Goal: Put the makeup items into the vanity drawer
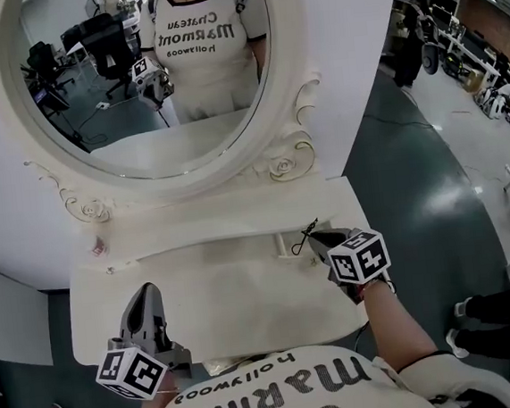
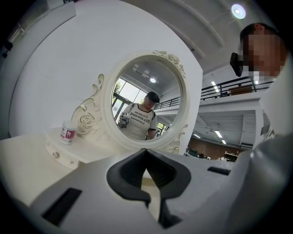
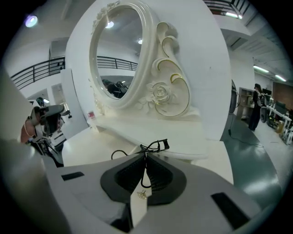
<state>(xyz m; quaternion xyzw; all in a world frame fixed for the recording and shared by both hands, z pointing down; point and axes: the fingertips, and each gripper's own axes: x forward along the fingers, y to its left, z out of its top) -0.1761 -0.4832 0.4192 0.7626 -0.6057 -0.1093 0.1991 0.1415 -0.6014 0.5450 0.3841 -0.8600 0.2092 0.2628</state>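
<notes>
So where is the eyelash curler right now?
The eyelash curler is pinched in the right gripper, at the head view's right, over the vanity top just before the raised shelf under the mirror.

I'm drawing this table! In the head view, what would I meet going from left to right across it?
bottle → left gripper → right gripper, shut on the curler
</notes>
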